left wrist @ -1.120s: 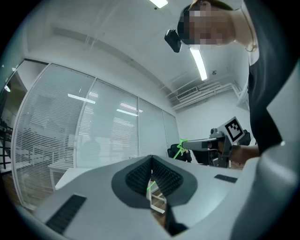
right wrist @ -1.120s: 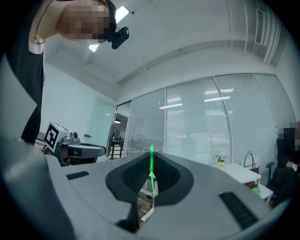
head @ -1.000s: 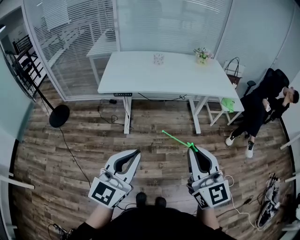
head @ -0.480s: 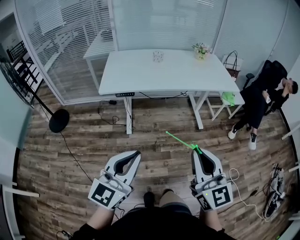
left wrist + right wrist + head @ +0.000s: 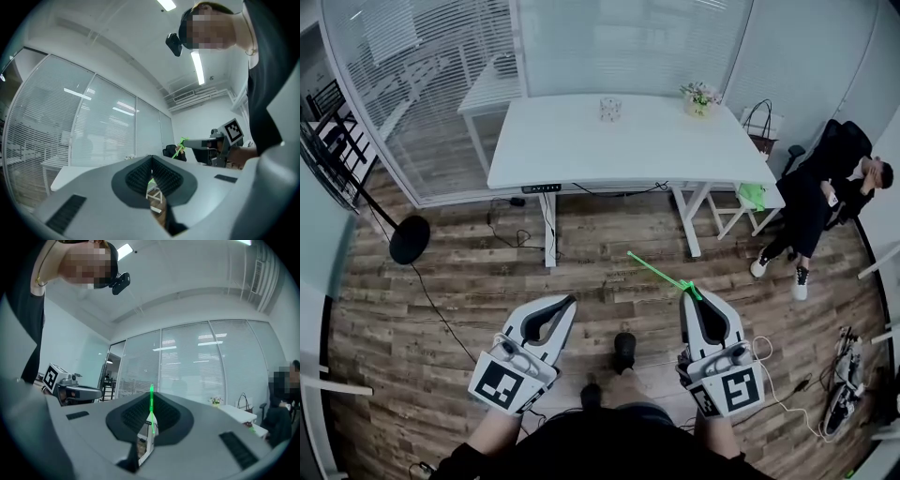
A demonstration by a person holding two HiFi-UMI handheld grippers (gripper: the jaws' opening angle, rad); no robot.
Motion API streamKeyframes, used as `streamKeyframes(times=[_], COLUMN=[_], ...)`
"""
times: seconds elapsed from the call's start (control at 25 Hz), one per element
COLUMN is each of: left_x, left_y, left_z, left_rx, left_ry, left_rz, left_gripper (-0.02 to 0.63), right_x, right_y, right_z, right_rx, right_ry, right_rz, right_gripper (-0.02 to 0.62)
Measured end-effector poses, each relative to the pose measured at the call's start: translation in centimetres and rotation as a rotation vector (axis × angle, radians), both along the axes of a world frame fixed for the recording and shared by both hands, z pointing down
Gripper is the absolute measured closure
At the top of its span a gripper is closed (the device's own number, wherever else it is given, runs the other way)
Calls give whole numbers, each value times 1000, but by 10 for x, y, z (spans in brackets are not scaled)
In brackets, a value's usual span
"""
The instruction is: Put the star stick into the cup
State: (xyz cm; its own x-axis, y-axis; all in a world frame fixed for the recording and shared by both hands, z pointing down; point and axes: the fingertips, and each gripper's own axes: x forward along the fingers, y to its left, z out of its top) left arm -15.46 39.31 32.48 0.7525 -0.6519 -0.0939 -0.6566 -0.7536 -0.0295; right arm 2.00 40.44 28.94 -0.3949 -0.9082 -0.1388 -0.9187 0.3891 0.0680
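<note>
**Stride forward, star stick clamped in the right claw**

Since a second ago one shoe (image 5: 623,349) has swung ahead and now sits between the two claws, and the worktop (image 5: 581,150) has slid slightly left in the head view. The claws keep the same attitude as before.

At 9 o'clock a black round lamp base (image 5: 410,239) stands on the wooden floor (image 5: 600,246), with a cable trailing from it toward 7 o'clock. The left claw (image 5: 569,301) is at 7 o'clock. Its tips are closed together with nothing between them.

The white worktop is at 12 o'clock, well apart from both claws. The cup (image 5: 610,109) stands on it near the far edge. The worktop's near edge and its two legs lie between the claws and the cup.

The green star stick (image 5: 656,271) slants up and left over the floor. Its lower end is pinched in the right claw (image 5: 686,298) at 5 o'clock, whose jaws are closed tight on it.

At 1 o'clock a small pot of flowers (image 5: 698,96) sits on the worktop's far right corner. A dark bag (image 5: 761,122) is just beyond it. A seated person (image 5: 820,202) is at 2 o'clock, and tangled cables (image 5: 844,394) lie at 4 o'clock.
</note>
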Motion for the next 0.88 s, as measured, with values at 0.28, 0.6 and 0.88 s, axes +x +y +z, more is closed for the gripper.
streamKeyframes(times=[0.28, 0.6, 0.88], left_x=[16, 40, 58], left_y=[-41, -104, -163], left_z=[0, -13, -9], left_rx=[11, 31, 14], left_ry=[-6, 31, 27], left_rz=[-18, -34, -62], left_gripper=[592, 592, 592], right_x=[16, 36, 57], right_y=[-43, -112, -173], right_z=[-6, -4, -7], right_rx=[30, 32, 29], right_ry=[5, -8, -11], right_rz=[-19, -48, -75], right_gripper=[574, 574, 574])
